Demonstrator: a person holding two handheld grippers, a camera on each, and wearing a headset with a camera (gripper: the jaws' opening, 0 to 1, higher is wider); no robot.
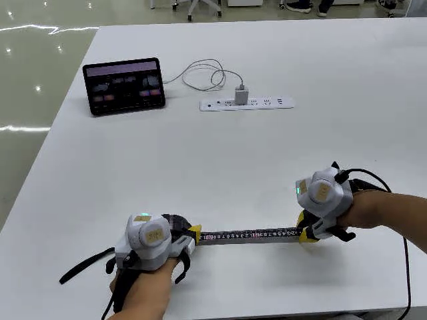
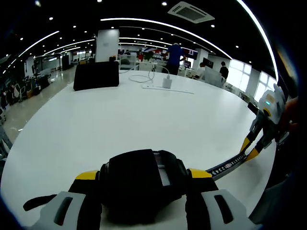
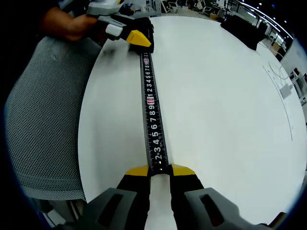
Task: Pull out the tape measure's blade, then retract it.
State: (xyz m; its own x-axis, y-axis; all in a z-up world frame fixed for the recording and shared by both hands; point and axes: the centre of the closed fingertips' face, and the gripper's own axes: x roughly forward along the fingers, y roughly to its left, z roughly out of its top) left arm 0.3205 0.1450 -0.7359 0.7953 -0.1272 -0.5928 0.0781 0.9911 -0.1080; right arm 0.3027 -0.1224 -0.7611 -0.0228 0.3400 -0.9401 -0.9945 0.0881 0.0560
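Tape-measure case (image 1: 177,222) mostly under left gripper (image 1: 189,235)

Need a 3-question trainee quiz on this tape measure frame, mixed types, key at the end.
1. True or false: the blade runs out across the table between the left gripper and the right gripper.
2. What is the left gripper shut on? A. the tape measure case B. the blade's tip C. nothing
3. Short answer: what is plugged into the power strip?
Key: 1 true. 2 A. 3 a white charger.
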